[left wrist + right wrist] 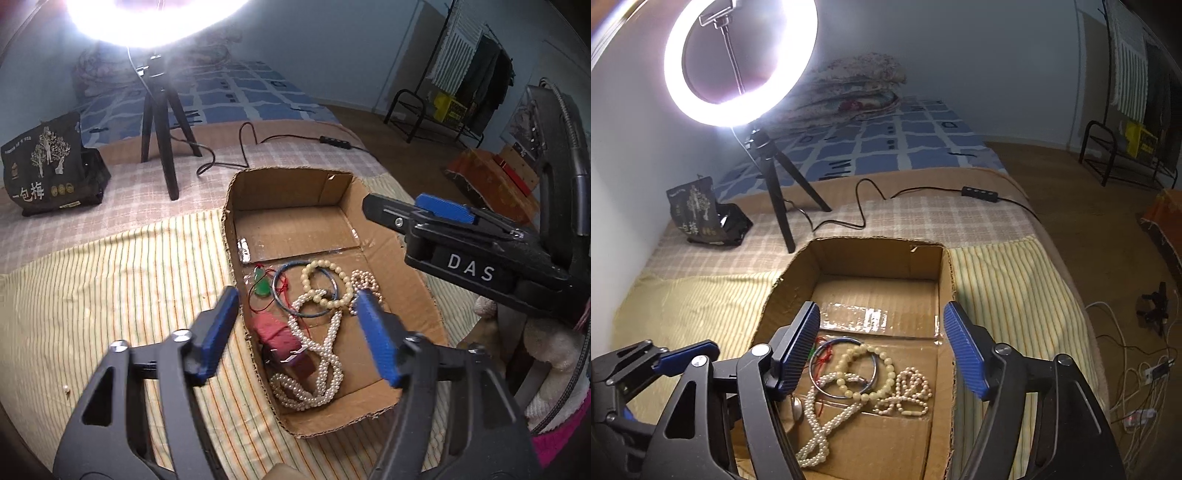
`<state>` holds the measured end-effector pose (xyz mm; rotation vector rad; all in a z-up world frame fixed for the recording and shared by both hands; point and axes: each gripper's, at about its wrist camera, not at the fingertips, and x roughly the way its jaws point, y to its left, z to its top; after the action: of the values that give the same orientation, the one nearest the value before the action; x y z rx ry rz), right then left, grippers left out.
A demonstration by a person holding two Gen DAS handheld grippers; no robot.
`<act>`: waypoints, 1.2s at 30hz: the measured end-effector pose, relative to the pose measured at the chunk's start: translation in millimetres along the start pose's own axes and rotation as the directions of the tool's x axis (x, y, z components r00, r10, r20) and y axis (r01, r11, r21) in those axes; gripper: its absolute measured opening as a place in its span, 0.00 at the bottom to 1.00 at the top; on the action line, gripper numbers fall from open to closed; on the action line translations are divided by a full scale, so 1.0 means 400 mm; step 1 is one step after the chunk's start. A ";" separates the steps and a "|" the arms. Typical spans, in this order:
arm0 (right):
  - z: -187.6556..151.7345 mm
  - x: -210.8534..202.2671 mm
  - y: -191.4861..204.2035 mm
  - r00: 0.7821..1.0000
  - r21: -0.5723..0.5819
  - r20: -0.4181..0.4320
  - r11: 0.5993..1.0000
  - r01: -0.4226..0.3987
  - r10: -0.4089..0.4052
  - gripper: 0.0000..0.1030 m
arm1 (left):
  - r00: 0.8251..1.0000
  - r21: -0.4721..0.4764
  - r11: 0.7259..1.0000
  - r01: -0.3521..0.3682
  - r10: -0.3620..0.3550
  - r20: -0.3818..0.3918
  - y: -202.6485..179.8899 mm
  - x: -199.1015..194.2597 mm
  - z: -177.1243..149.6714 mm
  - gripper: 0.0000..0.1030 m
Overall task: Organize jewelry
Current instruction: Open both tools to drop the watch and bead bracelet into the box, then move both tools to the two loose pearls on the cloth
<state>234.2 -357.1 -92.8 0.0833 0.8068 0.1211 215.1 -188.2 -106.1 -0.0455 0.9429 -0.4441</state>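
Both my tongs stand wide and hold nothing: my left gripper [297, 332] and my right gripper [882, 350] hang over the cardboard box [413, 295] on the bed. The jewelry lies heaped at the box's near end: a pearl necklace [325, 354], a cream bead bracelet [882, 373] and a blue bangle [280, 295], touching one another

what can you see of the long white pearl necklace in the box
The long pearl necklace is a rope of small, glossy off-white beads, several strands thick. It lies slack on the floor of the open cardboard box, twisted into crossing loops. Its upper loop overlaps the cream bead bracelet and blue bangle; a red pouch lies against it. No gripper touches it.
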 end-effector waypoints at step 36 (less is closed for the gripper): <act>0.017 -0.104 0.089 0.996 -0.048 0.042 0.995 0.085 -0.083 0.78 | 0.993 0.042 0.993 -0.109 0.107 0.044 0.057 -0.142 -0.030 0.71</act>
<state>207.7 -327.9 -54.1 0.0045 0.7654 0.0597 184.9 -143.7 -74.7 0.0365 0.8897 -0.3621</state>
